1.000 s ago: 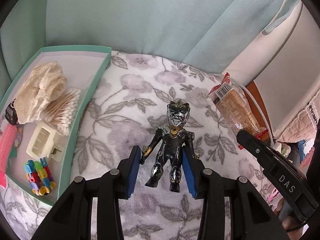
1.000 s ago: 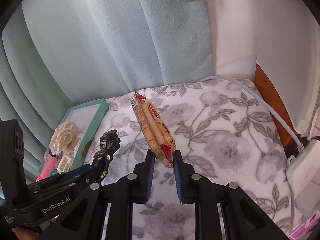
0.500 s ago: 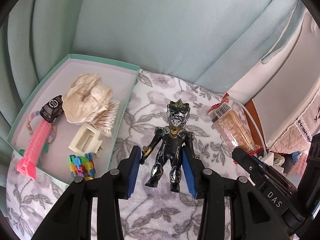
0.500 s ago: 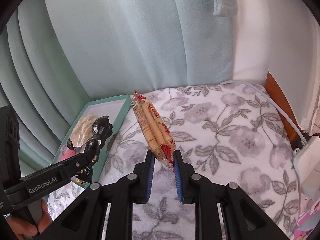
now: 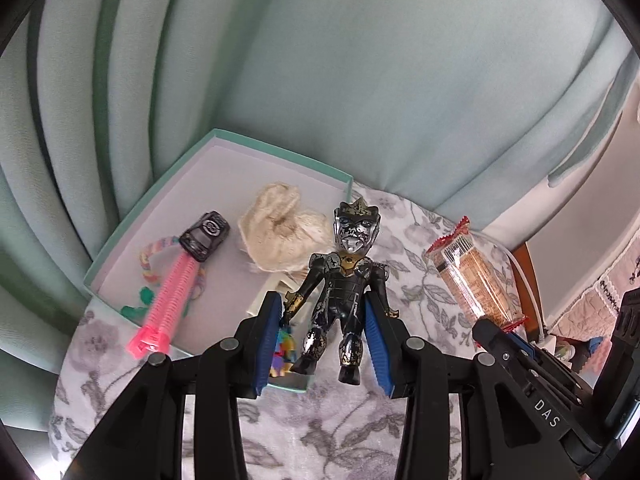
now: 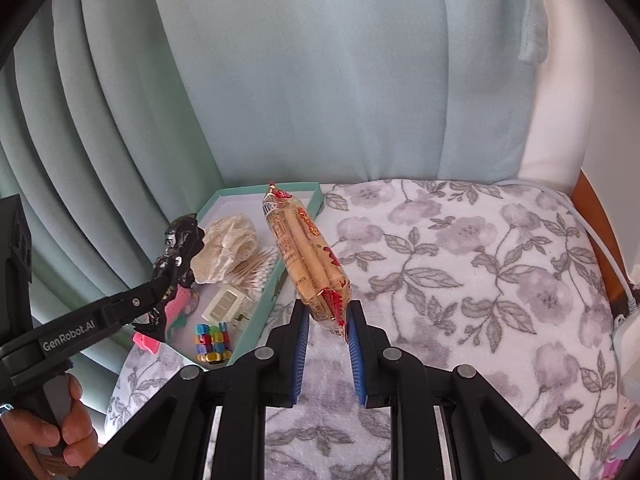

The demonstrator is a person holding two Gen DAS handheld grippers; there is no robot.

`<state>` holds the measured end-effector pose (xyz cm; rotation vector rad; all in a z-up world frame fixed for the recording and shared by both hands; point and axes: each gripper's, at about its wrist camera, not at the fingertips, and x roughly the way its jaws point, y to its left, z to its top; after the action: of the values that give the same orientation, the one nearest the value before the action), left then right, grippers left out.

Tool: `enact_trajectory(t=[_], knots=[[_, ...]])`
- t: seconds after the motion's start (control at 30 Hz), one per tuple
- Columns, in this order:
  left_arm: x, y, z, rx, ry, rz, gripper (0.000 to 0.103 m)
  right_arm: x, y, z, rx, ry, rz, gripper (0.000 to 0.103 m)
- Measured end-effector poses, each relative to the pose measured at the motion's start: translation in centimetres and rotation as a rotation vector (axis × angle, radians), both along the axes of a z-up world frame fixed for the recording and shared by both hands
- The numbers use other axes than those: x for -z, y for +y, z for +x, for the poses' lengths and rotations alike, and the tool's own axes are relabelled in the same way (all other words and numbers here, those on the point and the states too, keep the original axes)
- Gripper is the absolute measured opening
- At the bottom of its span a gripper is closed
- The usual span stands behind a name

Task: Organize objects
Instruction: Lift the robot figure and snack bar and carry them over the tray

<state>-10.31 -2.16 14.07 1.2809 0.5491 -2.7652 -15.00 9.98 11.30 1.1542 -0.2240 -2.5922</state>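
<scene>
Toy figure (image 5: 340, 292), black with silver and gold wear, held upright in the left gripper (image 5: 326, 344), blue pads closed on its torso and arms, feet hanging free below the pads. Seen from the right wrist view, this figure (image 6: 176, 256) sits above the near left part of the teal tray (image 6: 280, 280), raised off it. Snack packet (image 6: 304, 260), clear wrap with red crimped ends and tan sticks inside, pinched at its lower end by the right gripper (image 6: 328, 344); the packet stands up and leans away from the camera, held over the floral cloth (image 6: 480, 280) just right of the tray's edge. Tray contents: a cream lace bundle (image 5: 276, 232), a small black toy car (image 5: 204, 236) lying on the far end of a pink hair comb clip (image 5: 168, 300), a pastel beaded loop (image 5: 150, 256) partly under the clip, cotton swabs (image 6: 256, 268) beside the lace, a cream rectangular clip (image 6: 226, 304), and a multicoloured block chain (image 6: 212, 342) at the near corner. Pale green curtain (image 6: 320, 80) hangs behind the table. A white cable (image 6: 600, 248) runs along the right edge of the cloth. A hand (image 6: 44, 436) grips the left tool's handle at lower left of the right wrist view.
</scene>
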Motion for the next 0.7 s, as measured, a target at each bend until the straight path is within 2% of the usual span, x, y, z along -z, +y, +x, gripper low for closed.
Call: enact_trajectory(t=[0.2,0.43,0.7], knots=[[-1.1,-4.6,1.1,-0.102,0.023,-0.01,0.043,-0.3,-3.0,-0.4,-0.044,0.003,-0.005,0.021],[-1.0,-9.4,2.6,-0.207,0.02,-0.01,0.043,-0.2,-6.6,-0.8,-0.104,0.003,-0.001,0.021],[-0.5,-12.5,3.5,-0.257,0.011,-0.006,0.043,0.3,-10.4,-1.3,-0.155,-0.008,-0.001,0.021]])
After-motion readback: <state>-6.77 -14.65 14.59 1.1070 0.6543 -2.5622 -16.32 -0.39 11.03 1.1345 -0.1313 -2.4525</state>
